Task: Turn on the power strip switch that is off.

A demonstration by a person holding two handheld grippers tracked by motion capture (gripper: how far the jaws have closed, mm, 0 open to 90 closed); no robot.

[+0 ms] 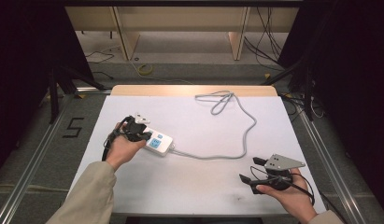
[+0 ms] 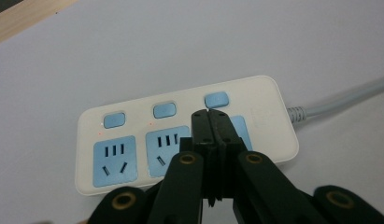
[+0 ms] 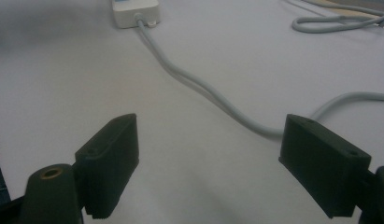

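1. Your right gripper [image 1: 255, 170] sits nearest you, low at the right front of the white table surface [image 1: 203, 186]. Its jaws stand wide apart with nothing between them. It is well apart from the strip, so I judge it is parked out of the way while the other hand works.

2. Just beyond those open jaws, in the right gripper view, the grey round power cable [image 3: 199, 88] crosses the tabletop. It lies slack, so it should not tug the strip.

3. Your left gripper [image 2: 213, 122] is over the white rectangular plastic power strip with blue sockets [image 2: 180, 135]. Its jaws are pressed together, holding nothing, and their joined tip lies between the third blue button [image 2: 216, 99] and the third socket. Closed jaws make one blunt point, which suits pressing a small switch, so that looks like the aim. I cannot tell whether the tip touches the strip.

4. The strip lies flat, sockets up, at the left middle of the table. In the high view its long axis runs diagonally, from far left under your left hand [image 1: 122, 147] towards the near right. The cable end points to the right.

5. Farthest off, the cable swings right, then back to a loose loop [image 1: 221, 100] near the far edge. The plug end is too small to make out.
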